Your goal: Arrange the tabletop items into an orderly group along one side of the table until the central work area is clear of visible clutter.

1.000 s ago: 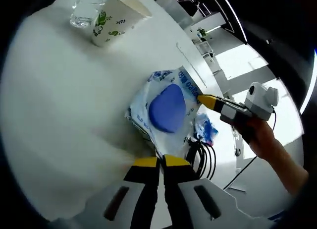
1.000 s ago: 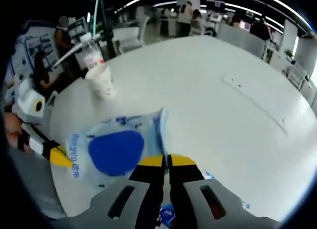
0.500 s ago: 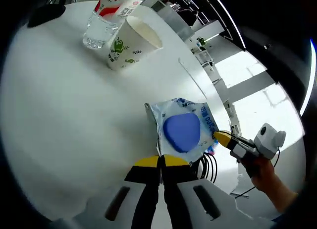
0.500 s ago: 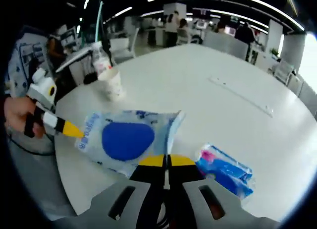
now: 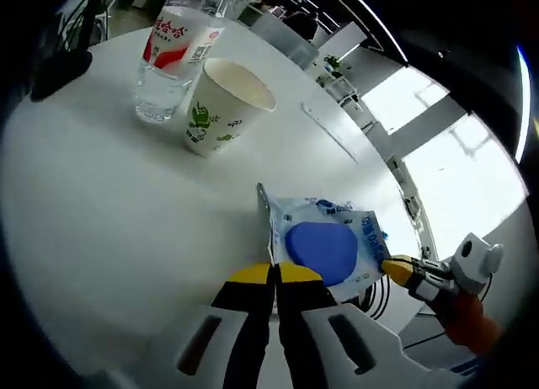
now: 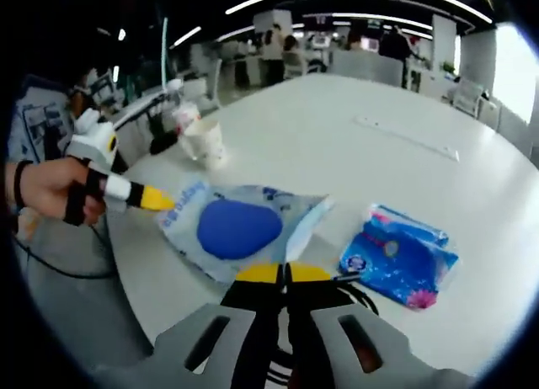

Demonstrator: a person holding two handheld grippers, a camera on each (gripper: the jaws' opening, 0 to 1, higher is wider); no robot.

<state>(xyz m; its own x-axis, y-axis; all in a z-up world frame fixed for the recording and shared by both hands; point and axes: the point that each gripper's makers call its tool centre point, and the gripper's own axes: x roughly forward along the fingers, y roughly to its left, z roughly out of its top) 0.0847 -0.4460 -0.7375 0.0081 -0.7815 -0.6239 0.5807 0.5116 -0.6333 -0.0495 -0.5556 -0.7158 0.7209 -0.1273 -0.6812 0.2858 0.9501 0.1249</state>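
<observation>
My left gripper (image 5: 274, 275) and right gripper (image 6: 285, 274) each pinch an edge of the crinkly plastic pouch (image 6: 240, 229), low centre of both views, its long axis running between them. A glossy blue tissue pack (image 6: 400, 256) lies lower right. Paper cup (image 5: 222, 104) and bottle (image 5: 173, 59) stand upper left.

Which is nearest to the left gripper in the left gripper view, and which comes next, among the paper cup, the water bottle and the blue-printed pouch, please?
1. Blue-printed pouch, just ahead of the left gripper, slightly to its right.
2. Paper cup, farther up the white table.
3. Water bottle, beside and just behind the cup, on its left.
</observation>
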